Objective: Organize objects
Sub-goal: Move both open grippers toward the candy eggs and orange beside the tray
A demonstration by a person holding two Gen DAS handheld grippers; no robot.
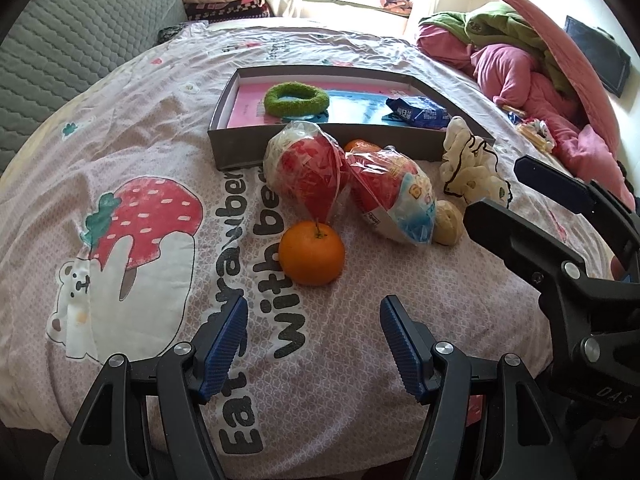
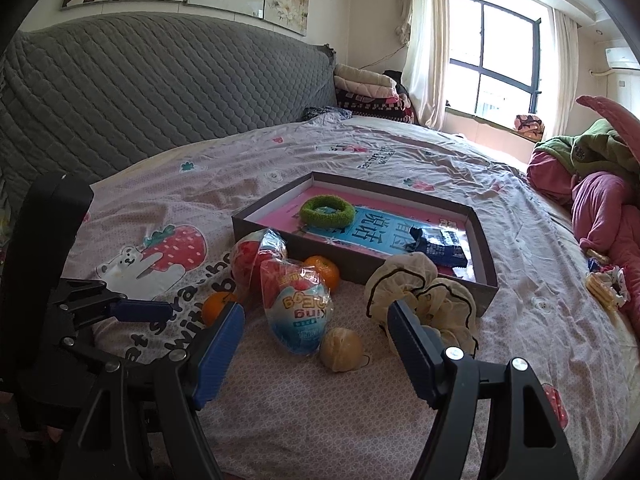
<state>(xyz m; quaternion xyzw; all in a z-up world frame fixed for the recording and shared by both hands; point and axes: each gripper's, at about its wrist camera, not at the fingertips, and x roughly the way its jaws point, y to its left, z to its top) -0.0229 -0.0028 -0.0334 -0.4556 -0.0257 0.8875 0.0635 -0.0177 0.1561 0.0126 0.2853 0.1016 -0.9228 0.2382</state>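
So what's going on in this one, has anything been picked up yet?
Nothing is held. The left gripper and right gripper hover open over the bedspread. The box already contains a green ring and a blue packet. Two oranges, two wrapped eggs, a pale ball and a cream scrunchie lie outside.

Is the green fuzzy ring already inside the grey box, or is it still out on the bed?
Inside. The green fuzzy ring lies flat on the pink sheet at the bottom of the grey box, within its walls, in both views.
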